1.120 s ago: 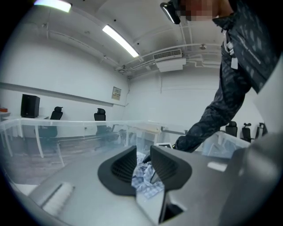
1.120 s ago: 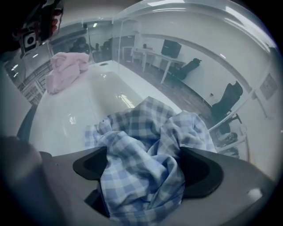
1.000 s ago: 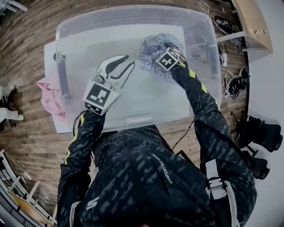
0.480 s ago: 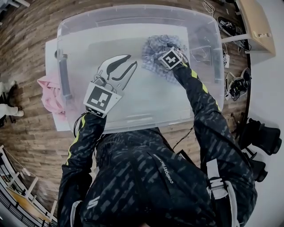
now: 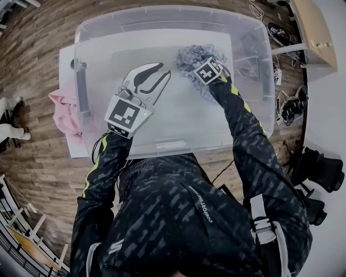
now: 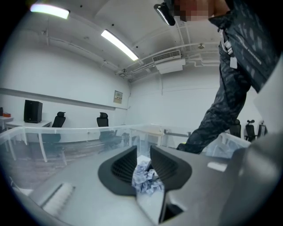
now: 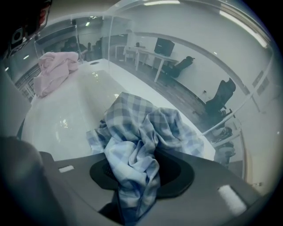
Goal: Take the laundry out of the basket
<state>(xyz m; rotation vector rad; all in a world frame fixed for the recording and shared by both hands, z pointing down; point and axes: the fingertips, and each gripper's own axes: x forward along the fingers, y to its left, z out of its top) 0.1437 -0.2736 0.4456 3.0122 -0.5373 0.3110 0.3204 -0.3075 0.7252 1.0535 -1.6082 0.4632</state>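
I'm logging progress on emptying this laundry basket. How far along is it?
Done: a pink garment already lies outside the basket, by its left wall in the head view. In hand: the right gripper has just been closing its jaws and now pinches the blue checked cloth on the basket's floor. The left gripper hovers open and empty. Left: lifting that cloth out; no other laundry shows inside.

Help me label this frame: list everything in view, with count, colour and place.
basket: 1, clear, on table, centre.
checked cloth: 1, blue-white, inside basket, far right.
pink cloth: 1, pink, outside basket, at its left.
table: 1, white, under basket.
floor: 1, brown wood, all around.
left gripper: 1, white-black, over basket, jaws apart, empty.
right gripper: 1, grey, jaws have just been closing, pinching checked cloth.
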